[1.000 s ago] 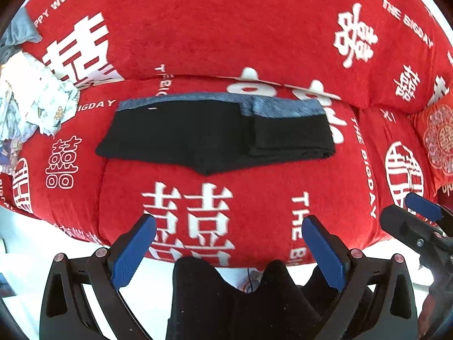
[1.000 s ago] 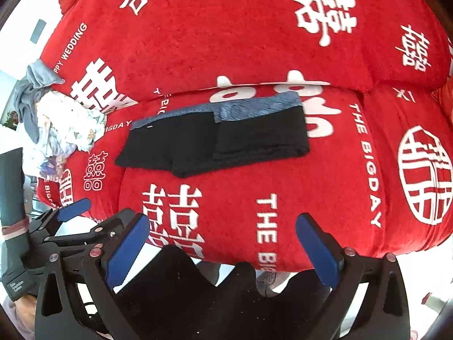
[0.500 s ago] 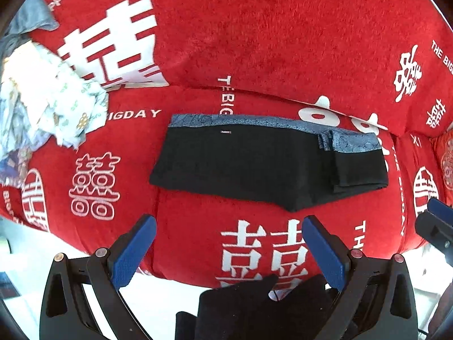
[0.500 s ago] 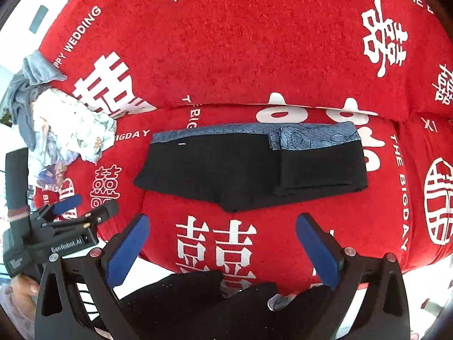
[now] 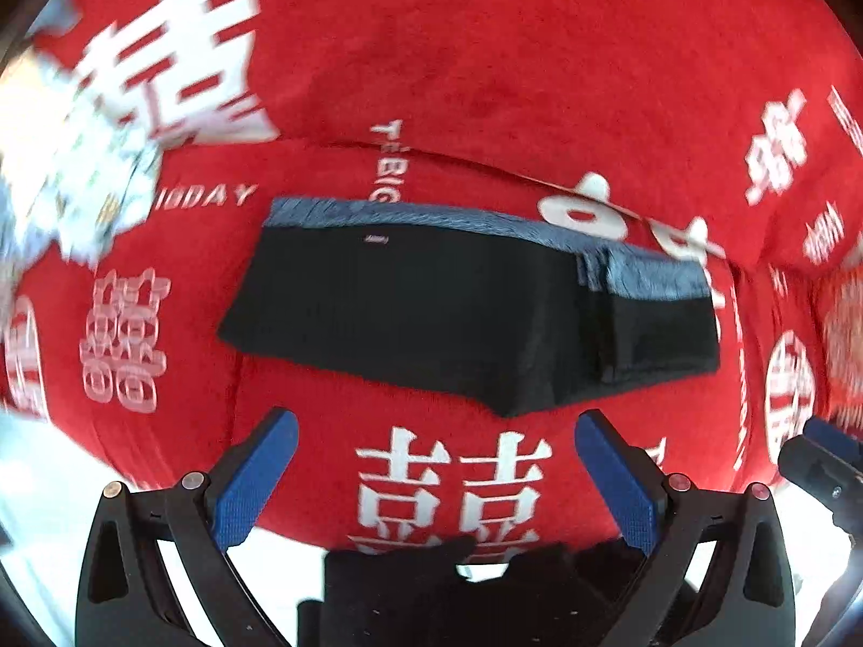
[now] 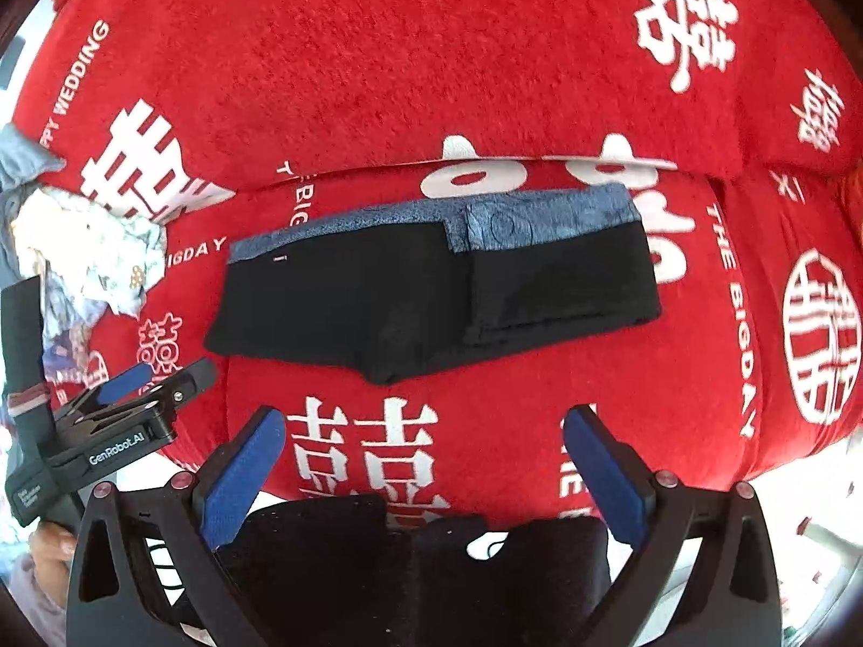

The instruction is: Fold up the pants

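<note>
Black shorts with a grey-blue waistband (image 5: pixel 431 312) lie flat on the red sofa seat, their right side folded over onto the middle. They also show in the right wrist view (image 6: pixel 410 291). My left gripper (image 5: pixel 437 474) is open and empty, a short way in front of the shorts' lower edge. My right gripper (image 6: pixel 426 458) is open and empty, in front of the shorts' pointed lower edge. The left gripper also shows at the left of the right wrist view (image 6: pixel 156 383). The tip of the right gripper shows at the right edge of the left wrist view (image 5: pixel 820 453).
The sofa (image 6: pixel 485 54) has a red cover with white characters, and its backrest rises behind the shorts. A pile of light patterned clothes (image 6: pixel 91 253) lies at the seat's left end. Dark cloth (image 6: pixel 410 555) hangs low between my right gripper's fingers.
Both grippers have moved closer to the sofa seat and the shorts, which look larger now. The left wrist view has swung left and is blurred. The shorts have not moved.
</note>
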### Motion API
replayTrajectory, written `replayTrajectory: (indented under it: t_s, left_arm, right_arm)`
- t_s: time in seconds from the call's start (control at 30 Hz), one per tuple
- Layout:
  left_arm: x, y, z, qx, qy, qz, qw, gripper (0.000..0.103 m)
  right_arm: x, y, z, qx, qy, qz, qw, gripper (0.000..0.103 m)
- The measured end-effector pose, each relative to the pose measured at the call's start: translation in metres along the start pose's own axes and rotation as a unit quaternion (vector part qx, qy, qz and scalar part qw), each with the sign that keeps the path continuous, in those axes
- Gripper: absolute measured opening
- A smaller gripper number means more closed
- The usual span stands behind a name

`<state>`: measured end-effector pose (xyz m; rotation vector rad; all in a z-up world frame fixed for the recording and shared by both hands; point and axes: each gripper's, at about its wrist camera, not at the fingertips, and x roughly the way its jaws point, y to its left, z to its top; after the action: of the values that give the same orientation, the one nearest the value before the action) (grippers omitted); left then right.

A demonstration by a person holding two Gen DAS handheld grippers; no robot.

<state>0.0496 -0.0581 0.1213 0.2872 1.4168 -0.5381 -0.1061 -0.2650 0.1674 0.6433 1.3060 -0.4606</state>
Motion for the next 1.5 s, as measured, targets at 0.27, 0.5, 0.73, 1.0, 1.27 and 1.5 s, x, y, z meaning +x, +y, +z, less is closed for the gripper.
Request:
replayTrajectory:
  t_s: [0.27, 0.5, 0.73, 1.0, 1.27, 1.5]
  left_arm:
    - [0.029, 0.016, -0.013, -0.059, 0.028, 0.006, 0.9979, 0.103]
    - [0.059, 0.031, -0.016, -0.083, 0.050, 0.007, 0.9952, 0.103]
    - [0.094, 0.071, -0.008, -0.131, 0.056, -0.017, 0.9896, 0.103]
    - [0.131, 0.121, 0.005, -0.178, 0.035, -0.031, 0.9829, 0.103]
    - [0.167, 0.149, 0.005, -0.213, 0.009, -0.067, 0.9748, 0.103]
    - [0.187, 0.149, -0.002, -0.223, 0.023, -0.056, 0.9730, 0.103]
  right_arm:
    - [0.021, 0.007, 0.013, -0.060, 0.036, 0.003, 0.998, 0.103]
    - [0.055, -0.010, -0.003, -0.042, 0.080, -0.003, 0.996, 0.103]
    - [0.099, -0.005, -0.006, -0.041, 0.120, -0.012, 0.992, 0.103]
    - [0.152, 0.035, 0.028, -0.112, 0.093, -0.014, 0.989, 0.103]
    - [0.204, -0.010, 0.092, -0.063, 0.030, -0.034, 0.997, 0.103]
    - [0.238, 0.015, 0.075, -0.092, 0.067, -0.037, 0.993, 0.103]
